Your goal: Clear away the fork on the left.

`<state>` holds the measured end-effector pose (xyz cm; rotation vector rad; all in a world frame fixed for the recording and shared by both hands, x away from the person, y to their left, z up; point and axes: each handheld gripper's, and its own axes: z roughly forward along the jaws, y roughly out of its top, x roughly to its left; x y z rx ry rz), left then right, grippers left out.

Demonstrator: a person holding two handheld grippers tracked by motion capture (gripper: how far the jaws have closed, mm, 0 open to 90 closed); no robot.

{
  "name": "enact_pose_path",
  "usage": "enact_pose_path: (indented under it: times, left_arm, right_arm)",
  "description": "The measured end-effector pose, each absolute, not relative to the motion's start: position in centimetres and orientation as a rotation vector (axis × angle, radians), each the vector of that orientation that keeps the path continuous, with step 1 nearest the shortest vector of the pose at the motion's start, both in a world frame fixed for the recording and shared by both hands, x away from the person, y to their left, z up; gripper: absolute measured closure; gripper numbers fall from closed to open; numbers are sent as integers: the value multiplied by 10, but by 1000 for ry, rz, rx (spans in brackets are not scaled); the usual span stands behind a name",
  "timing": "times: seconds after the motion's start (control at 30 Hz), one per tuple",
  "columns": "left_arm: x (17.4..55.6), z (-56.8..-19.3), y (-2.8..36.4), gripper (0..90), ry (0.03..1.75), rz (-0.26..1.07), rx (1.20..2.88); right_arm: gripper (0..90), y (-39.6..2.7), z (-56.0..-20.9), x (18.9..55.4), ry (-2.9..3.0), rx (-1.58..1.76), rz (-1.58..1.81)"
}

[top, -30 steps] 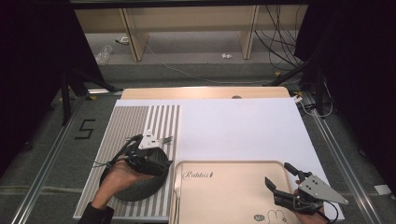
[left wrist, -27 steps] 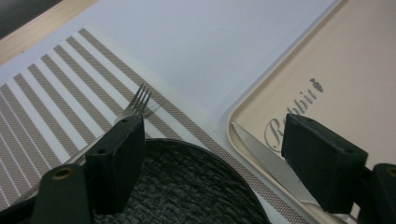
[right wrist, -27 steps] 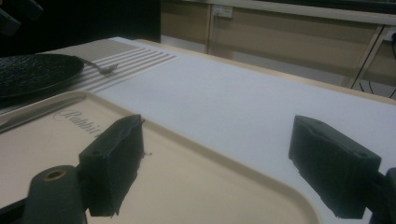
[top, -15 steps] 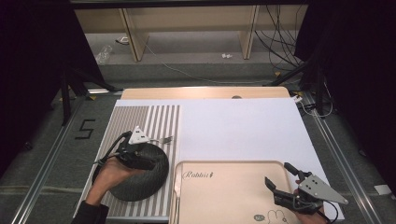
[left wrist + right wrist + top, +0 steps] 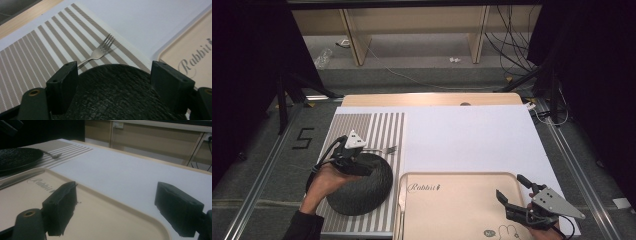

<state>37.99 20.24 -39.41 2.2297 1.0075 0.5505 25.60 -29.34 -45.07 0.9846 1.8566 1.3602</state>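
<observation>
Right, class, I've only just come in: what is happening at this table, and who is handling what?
A person works with two hand-held grippers. The left gripper hovers with open jaws over a black plate lying on a striped placemat; a fork lies partly under the plate's far edge. The right gripper waits, jaws open and holding nothing, above the near right corner of a beige tray. What looks like a knife lies along the tray's left side.

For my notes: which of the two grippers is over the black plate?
The left gripper; its open jaws straddle the plate on the striped mat. The right gripper is over the beige tray.
</observation>
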Motion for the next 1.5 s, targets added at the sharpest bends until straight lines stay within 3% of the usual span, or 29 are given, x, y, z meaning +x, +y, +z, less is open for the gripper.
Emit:
enact_pose_path:
  times: [0.2,0.83,1.5]
  left_arm:
    - [399,-396,213,231,1053,557,2238]
    - [468,-411,212,240,1056,541,2529]
    - [499,-428,202,290,962,495,2716]
  right_arm:
    - [188,-293,-451,256,1858,987,1354]
    - [190,-292,-451,255,1865,992,1351]
    - [190,-292,-451,255,1873,990,1350]
